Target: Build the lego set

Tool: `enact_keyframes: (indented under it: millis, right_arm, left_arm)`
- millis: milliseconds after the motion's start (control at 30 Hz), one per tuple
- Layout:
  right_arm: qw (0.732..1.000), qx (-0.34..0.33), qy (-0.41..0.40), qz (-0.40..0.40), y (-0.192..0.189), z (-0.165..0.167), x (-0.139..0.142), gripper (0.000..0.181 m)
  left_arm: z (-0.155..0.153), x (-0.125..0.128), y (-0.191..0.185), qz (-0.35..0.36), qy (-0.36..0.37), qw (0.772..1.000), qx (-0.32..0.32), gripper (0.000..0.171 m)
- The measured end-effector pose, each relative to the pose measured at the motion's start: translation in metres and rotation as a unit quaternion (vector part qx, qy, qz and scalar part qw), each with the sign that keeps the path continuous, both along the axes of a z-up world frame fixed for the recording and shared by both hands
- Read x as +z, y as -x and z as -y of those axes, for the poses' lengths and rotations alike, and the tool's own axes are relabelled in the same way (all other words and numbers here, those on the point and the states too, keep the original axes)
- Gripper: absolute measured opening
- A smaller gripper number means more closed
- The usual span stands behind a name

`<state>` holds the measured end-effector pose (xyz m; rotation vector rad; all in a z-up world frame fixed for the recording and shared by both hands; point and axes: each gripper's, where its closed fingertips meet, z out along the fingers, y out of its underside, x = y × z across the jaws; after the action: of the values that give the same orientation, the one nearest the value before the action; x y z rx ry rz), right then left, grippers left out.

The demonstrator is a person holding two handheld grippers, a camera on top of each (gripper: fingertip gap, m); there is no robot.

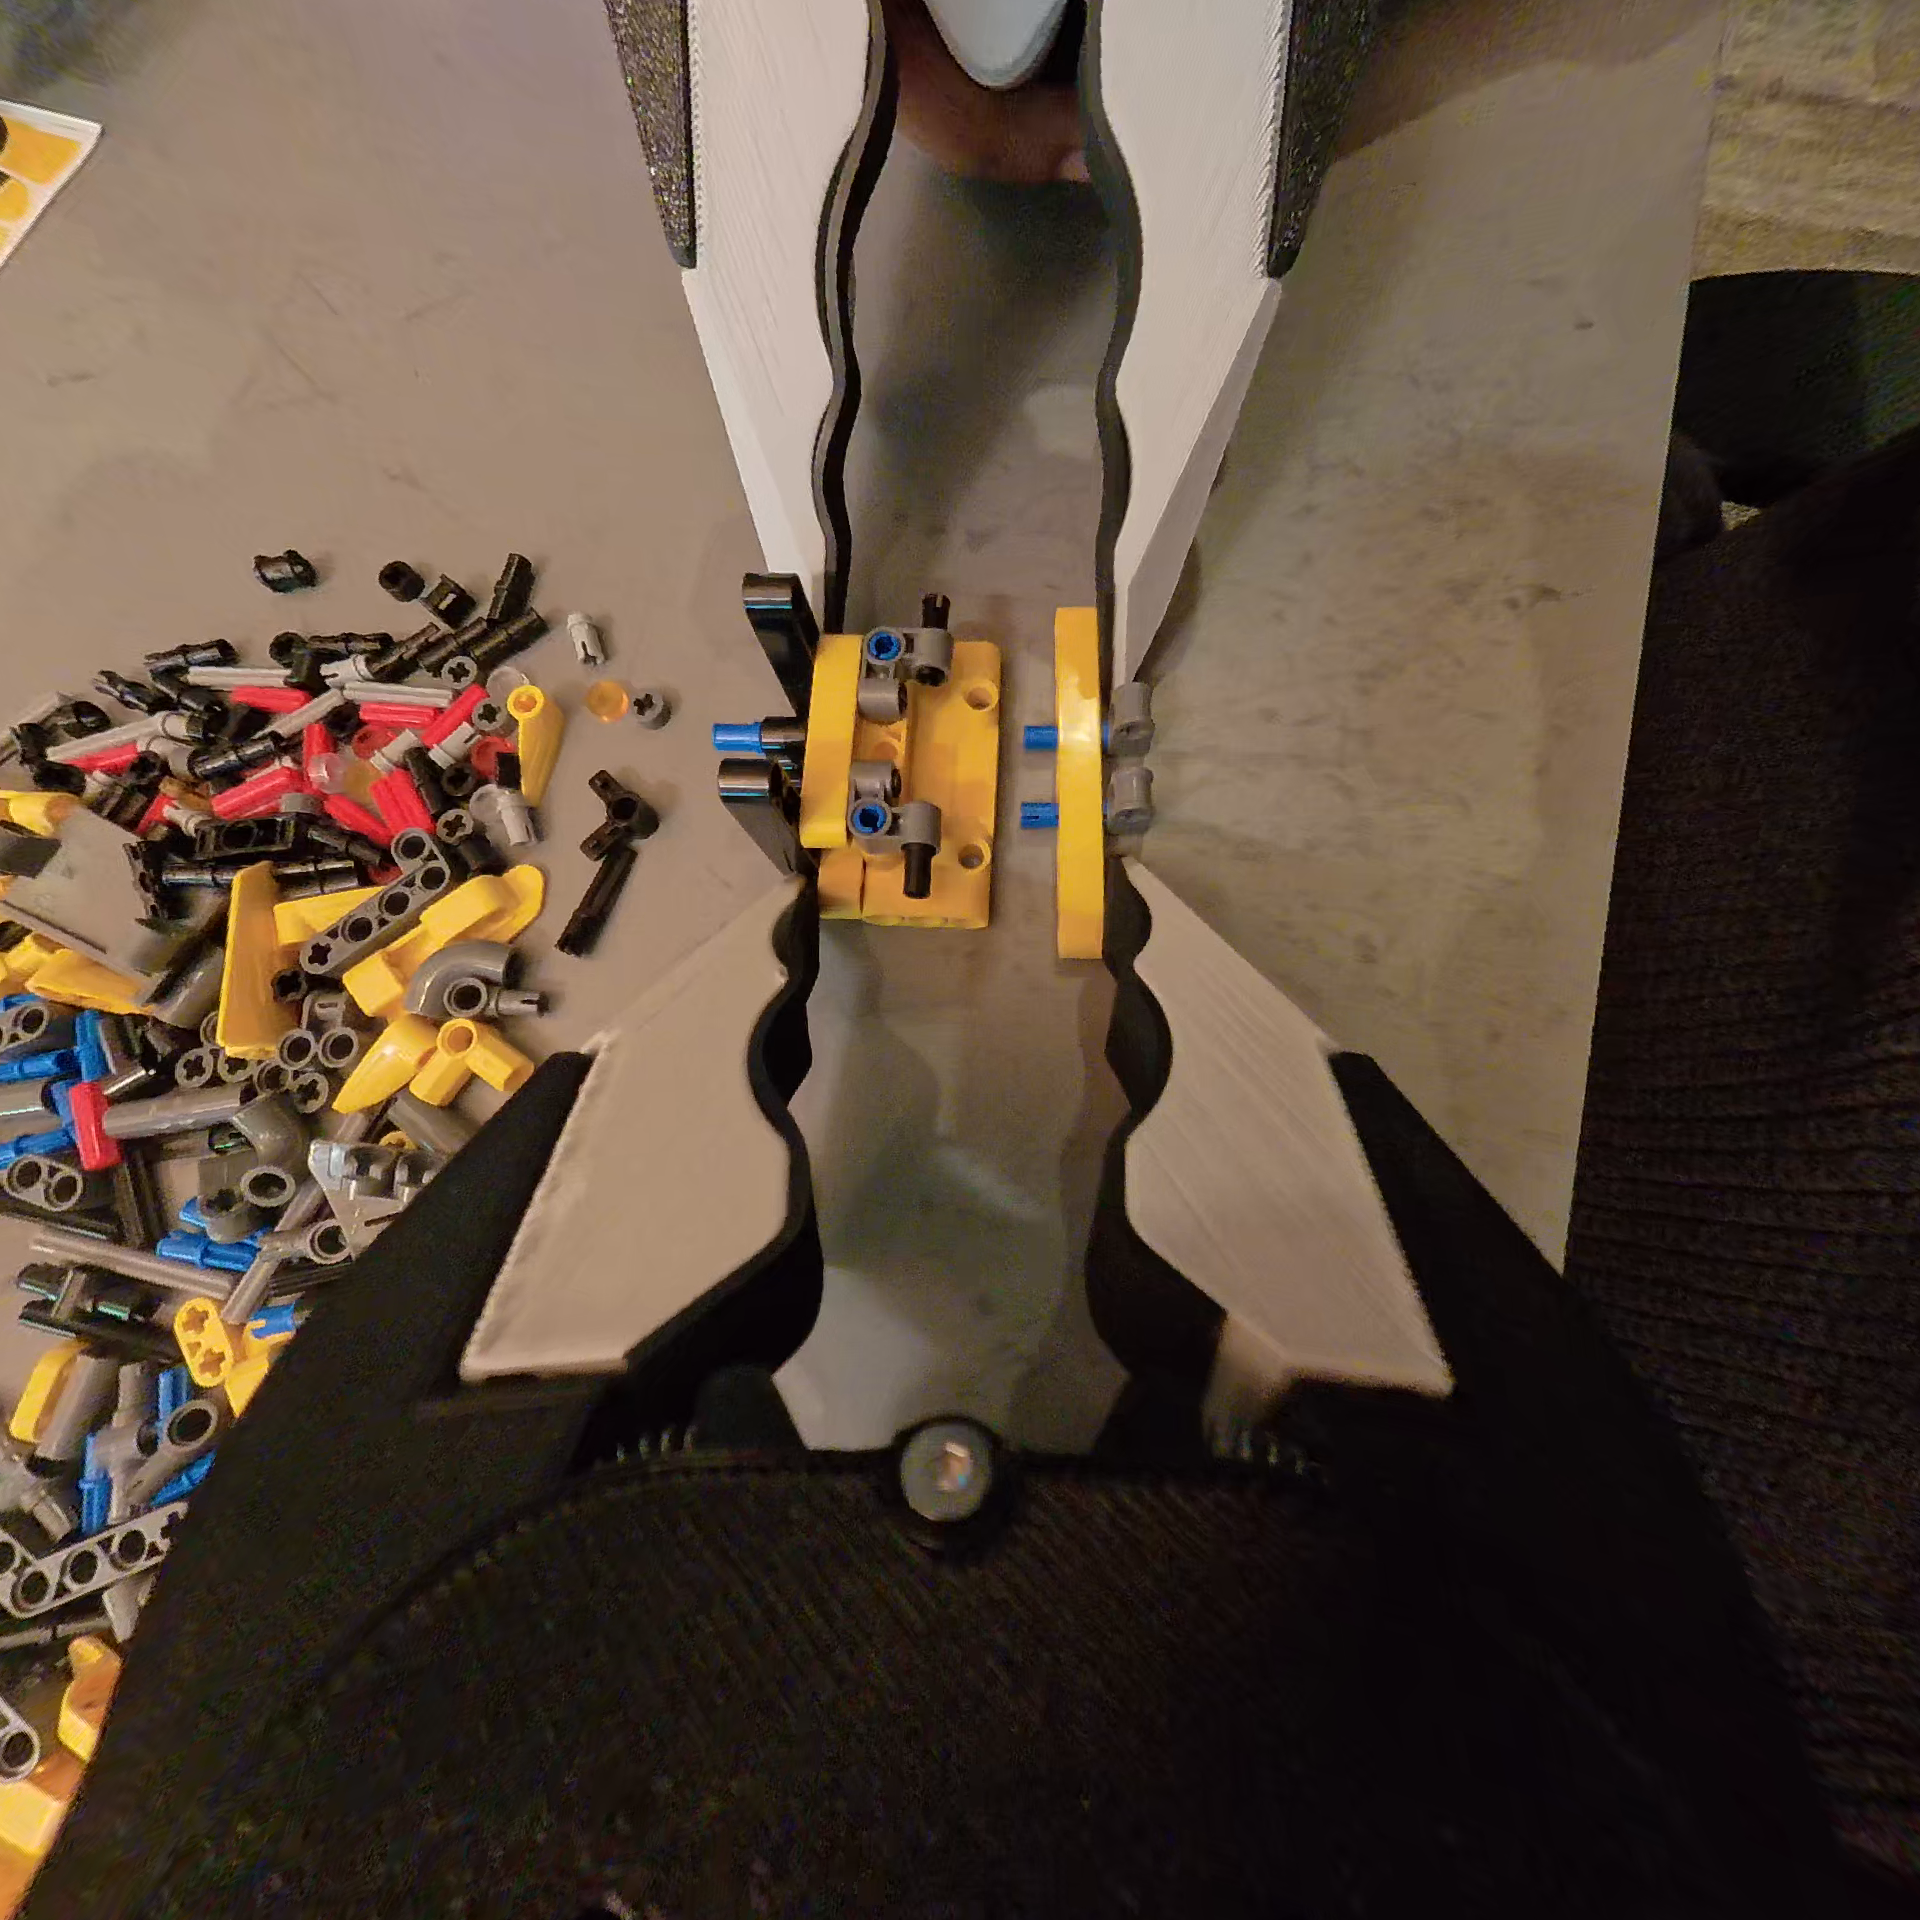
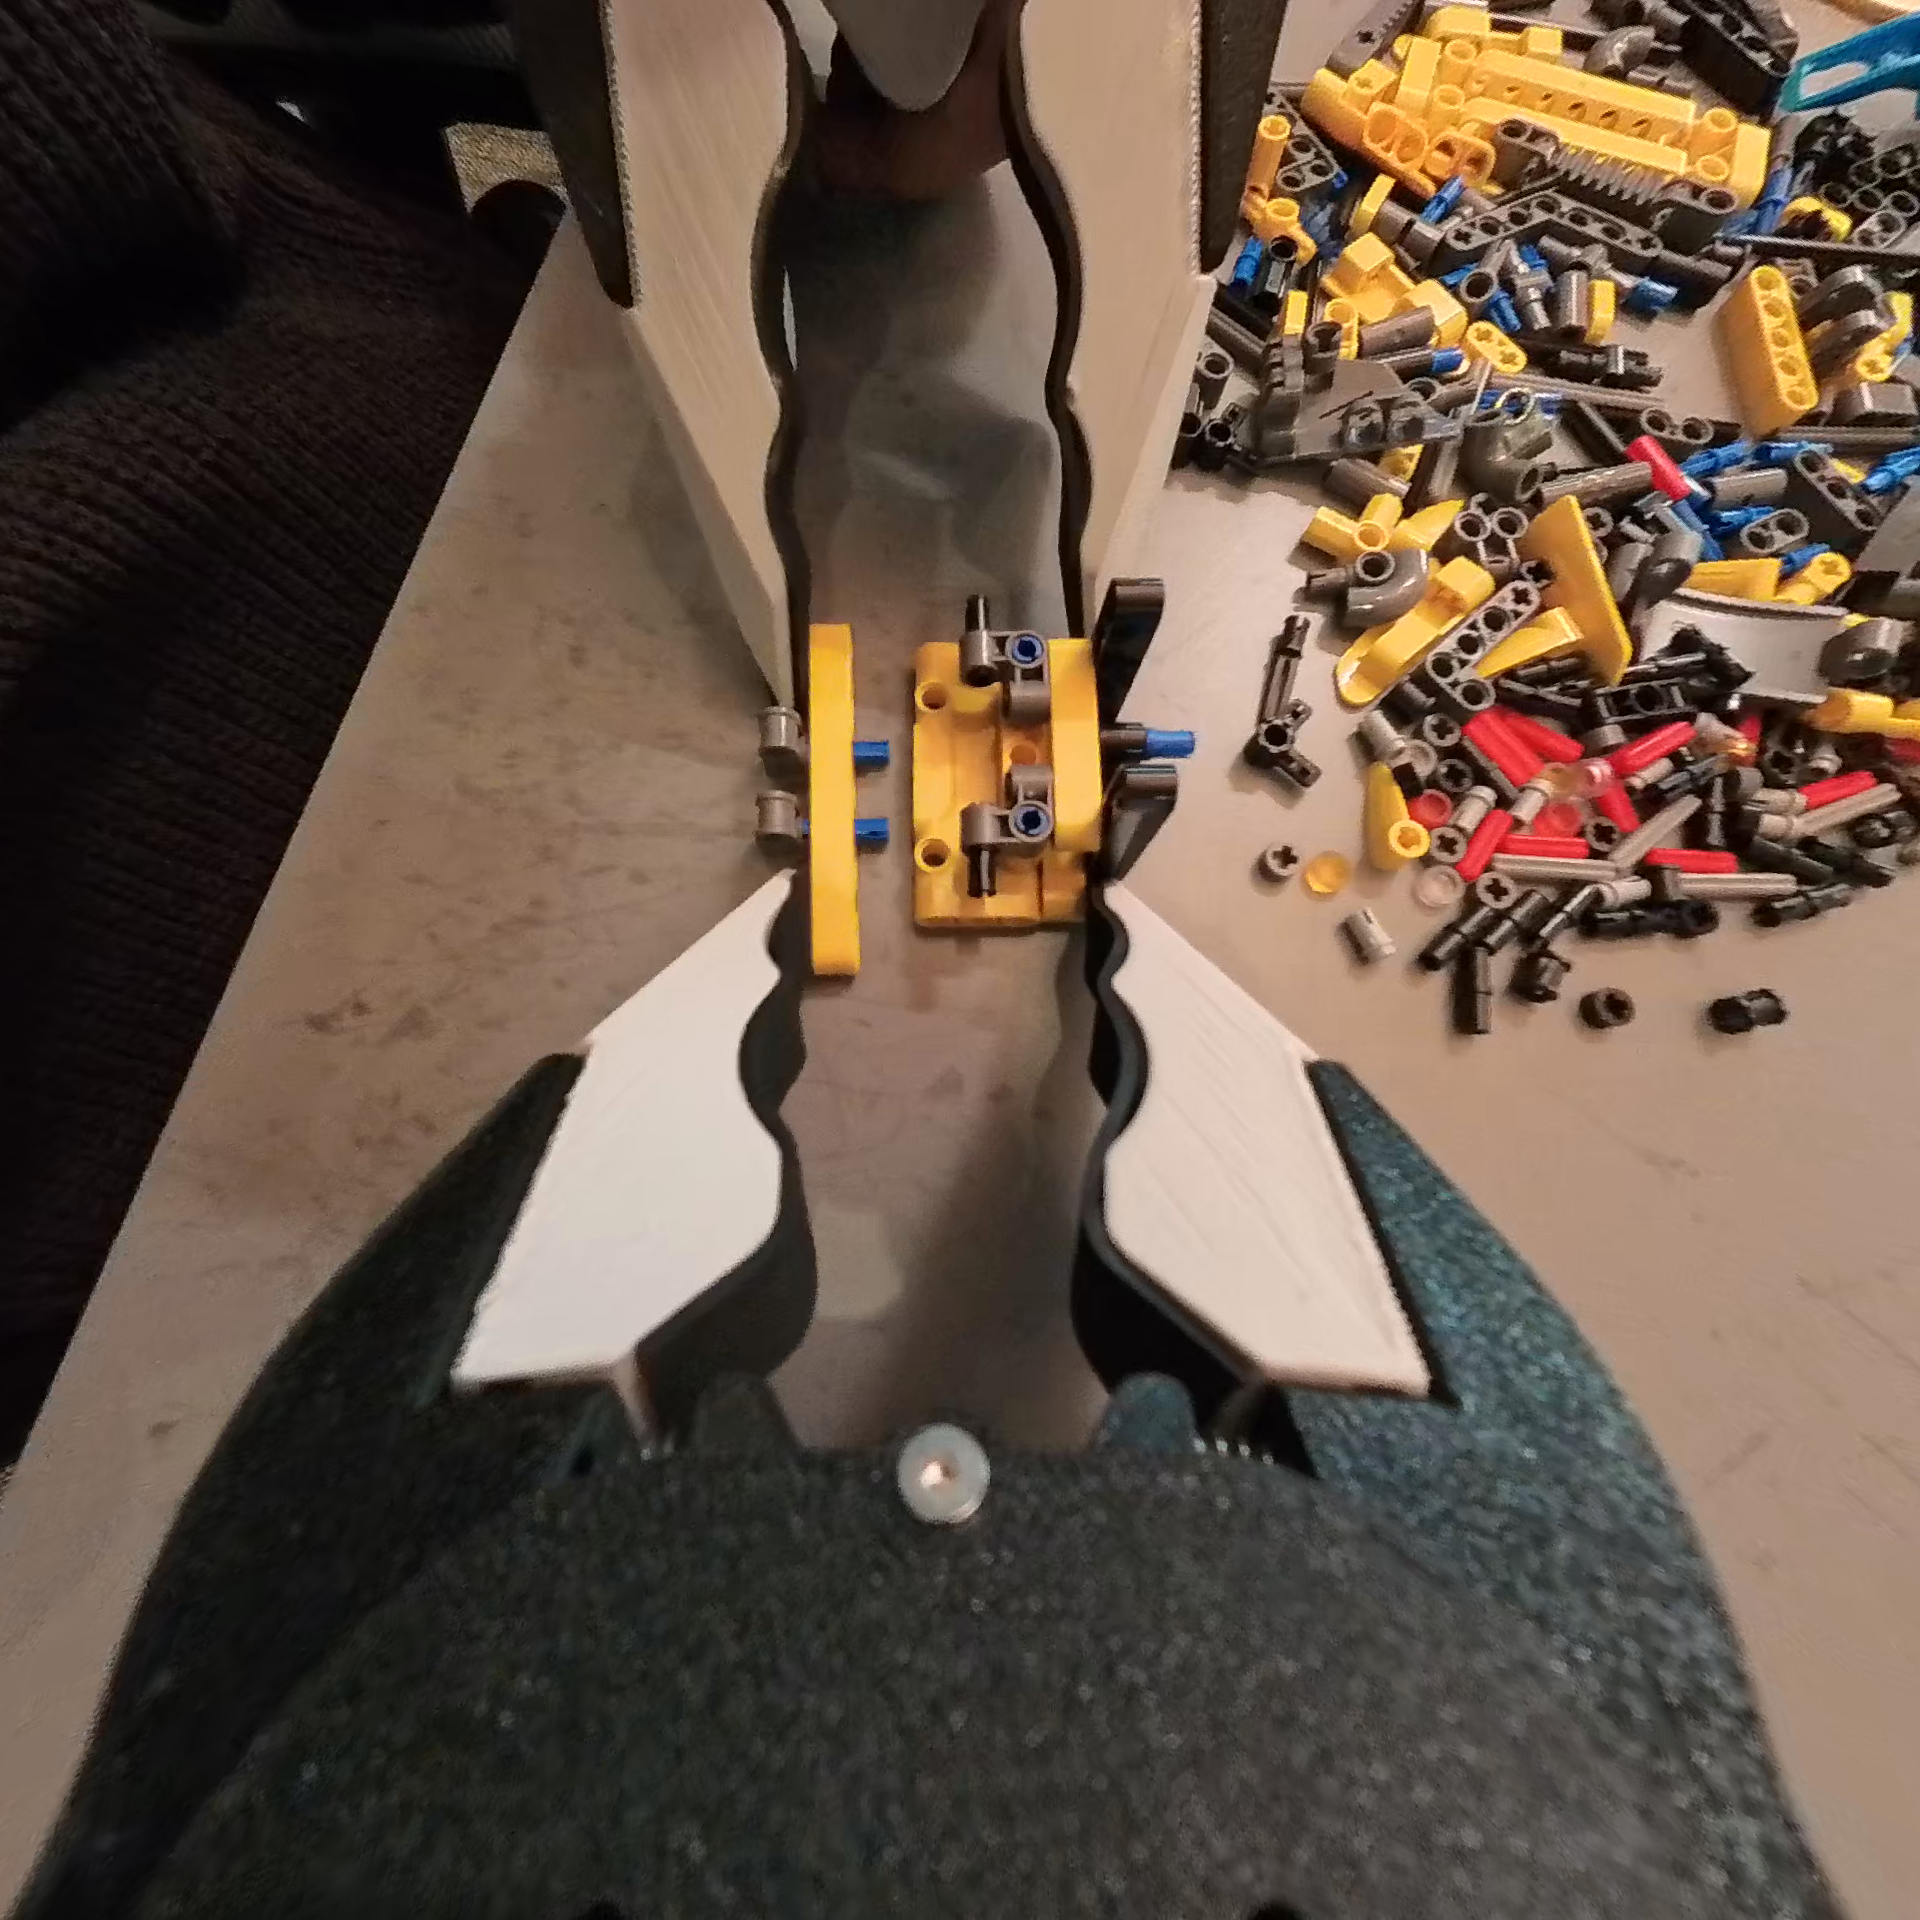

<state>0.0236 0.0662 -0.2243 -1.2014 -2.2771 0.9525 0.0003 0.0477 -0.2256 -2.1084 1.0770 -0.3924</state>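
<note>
Yellow block assembly (image 1: 925, 790) and yellow beam (image 1: 1078, 779) (pins facing block, gap between) are bracketed on worktop (image 1: 1351, 727) by part-open jaws of left gripper (image 1: 961, 894) and right gripper (image 2: 940, 894). Judged light, rigid; flat outer faces best gripped.

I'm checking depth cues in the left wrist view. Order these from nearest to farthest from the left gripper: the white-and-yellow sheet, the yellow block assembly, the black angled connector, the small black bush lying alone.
1. Yellow block assembly, between the left gripper fingers.
2. Black angled connector, just left.
3. Small black bush, farther left, above the pile.
4. White-and-yellow sheet, far upper-left corner.
</note>
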Motion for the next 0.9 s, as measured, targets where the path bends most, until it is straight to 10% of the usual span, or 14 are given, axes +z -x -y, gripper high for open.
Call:
enact_keyframes:
  millis: [900]
  right_arm:
    - [1.000, -0.020, -0.004, 0.002, 0.0018, -0.0017, 0.0002, 0.047]
  left_arm:
    - [-0.0014, 0.0000, 0.0013, -0.001, -0.002, 1.000, -0.002, 0.047]
